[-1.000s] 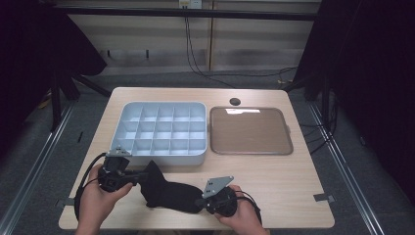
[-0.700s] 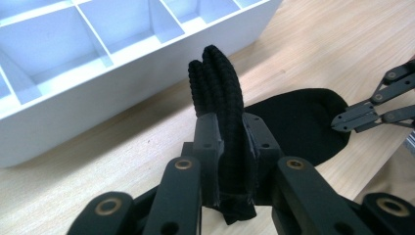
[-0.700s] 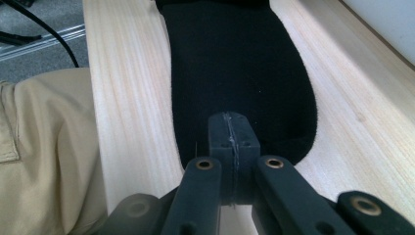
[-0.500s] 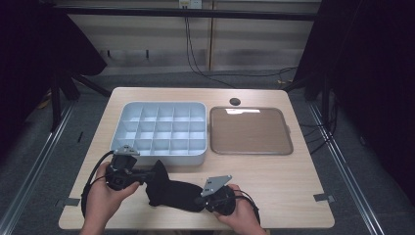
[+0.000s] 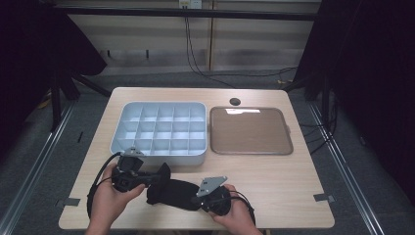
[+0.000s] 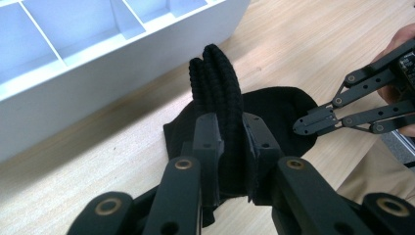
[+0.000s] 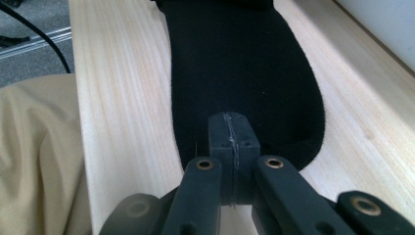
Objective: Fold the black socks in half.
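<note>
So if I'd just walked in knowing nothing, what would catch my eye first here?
Probably the black sock at the near edge of the table, pinched at both ends: the left gripper clamps its bunched cuff upright, the right gripper is shut at its toe. Behind it sit a white compartment tray, empty as far as the high view shows, and a brown square tray to its right.

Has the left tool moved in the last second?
Yes. The left tool, clamped on the black sock's ribbed end, has shifted toward the right tool and slightly toward the person, judged against the white divided tray, which stayed put.
</note>
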